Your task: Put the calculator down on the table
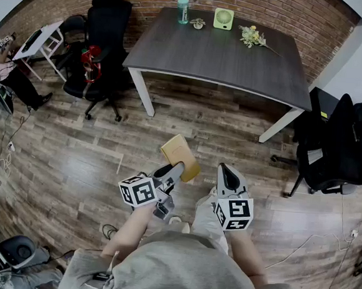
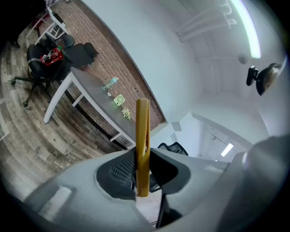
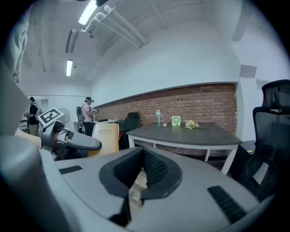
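Left gripper [image 1: 176, 170] is clamping the yellow calculator [image 2: 142, 145] between its jaws, which are narrowed onto its thin edges. The calculator is sticking out past the tips, up in the air over the wood floor [image 1: 73, 163]. Right gripper [image 1: 224, 170] is hanging just beside it, jaws closed together, nothing between them. Farther off, the dark table [image 1: 225, 60] is carrying a bottle [image 1: 183, 8], a small green fan [image 1: 223, 18] and flowers [image 1: 252, 36] along its far edge.
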